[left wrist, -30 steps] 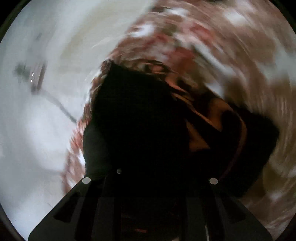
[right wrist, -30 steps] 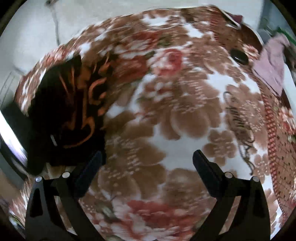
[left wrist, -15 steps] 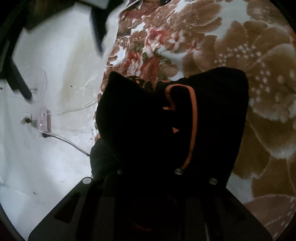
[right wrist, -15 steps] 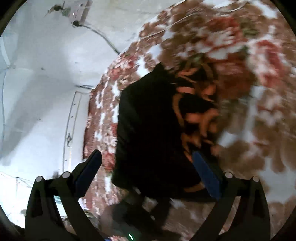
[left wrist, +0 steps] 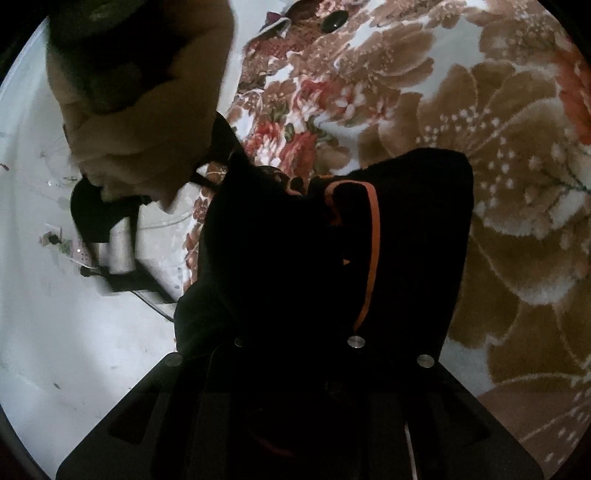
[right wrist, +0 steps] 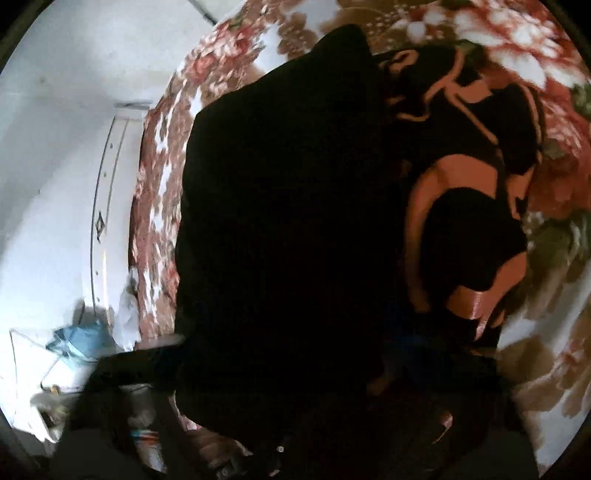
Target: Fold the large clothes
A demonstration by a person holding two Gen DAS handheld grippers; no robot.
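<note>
A black garment with orange stripes lies bunched on a floral blanket. In the left wrist view it drapes over my left gripper, whose fingers are buried in the cloth. In the right wrist view the same garment fills the frame, with its orange trim at the right. It covers my right gripper, whose fingers are hidden under the dark cloth. The person's hand holding the right gripper shows at the upper left of the left wrist view.
The blanket's edge drops to a white floor on the left. A power strip with a cable lies on the floor. A dark oval object rests on the blanket far away. Blue and white clutter sits by the wall.
The right gripper has swung from above the open blanket down onto the black garment, which now hides its fingers. The person's hand has come into the left wrist view.
</note>
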